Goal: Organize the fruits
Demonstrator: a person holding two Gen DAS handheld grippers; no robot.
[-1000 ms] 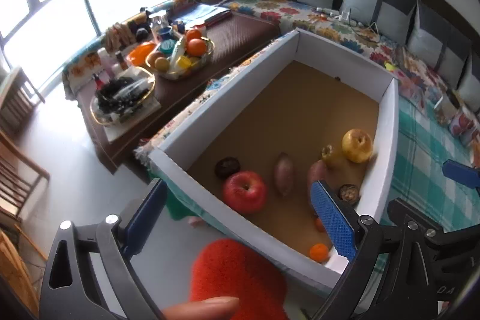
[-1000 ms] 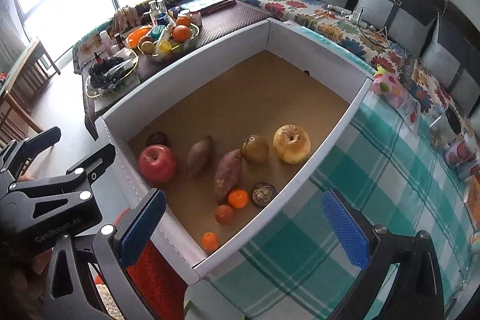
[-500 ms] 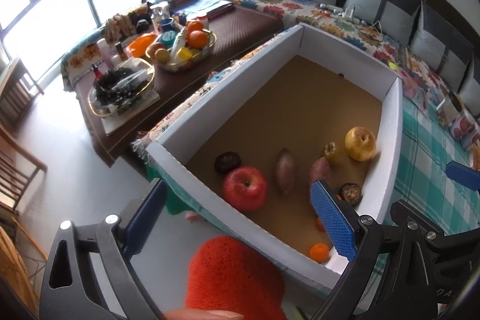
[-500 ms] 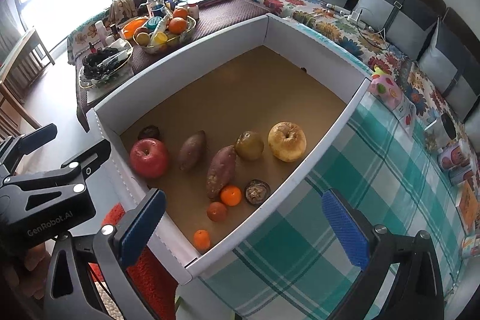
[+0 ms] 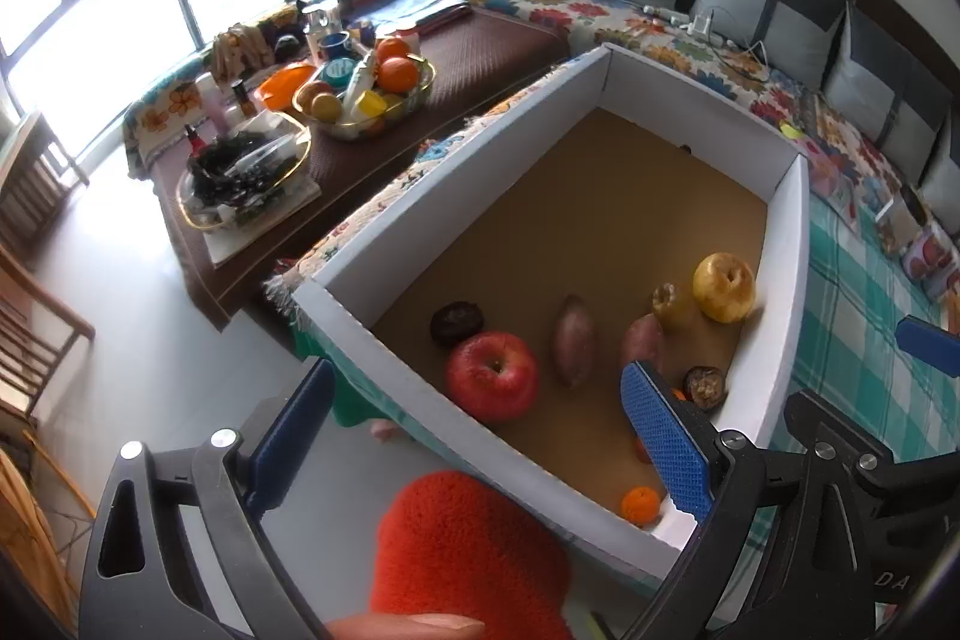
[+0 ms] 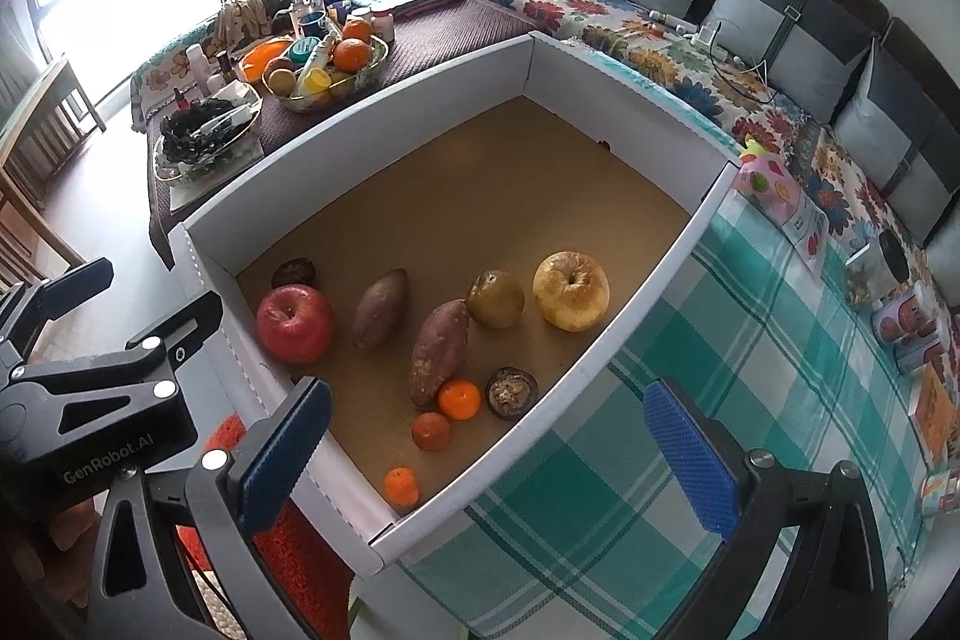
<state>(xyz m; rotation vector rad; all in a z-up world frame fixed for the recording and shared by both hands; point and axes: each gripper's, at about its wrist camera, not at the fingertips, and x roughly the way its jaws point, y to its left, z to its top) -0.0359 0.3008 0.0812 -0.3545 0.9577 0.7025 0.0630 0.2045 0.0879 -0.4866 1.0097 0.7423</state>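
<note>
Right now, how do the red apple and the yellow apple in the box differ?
The red apple is smooth and glossy; the yellow apple looks dull and blotched with brown. The red apple sits by the box wall next to the left gripper; the yellow apple lies near the opposite wall. Both rest stem-dimple up, untouched.

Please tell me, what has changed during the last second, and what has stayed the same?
Only the viewpoints shifted slightly: in both views the box slid a little within the frame. Nothing was grasped or released. The left gripper and right gripper stay open and empty; the red apple and other produce have not moved.
</note>
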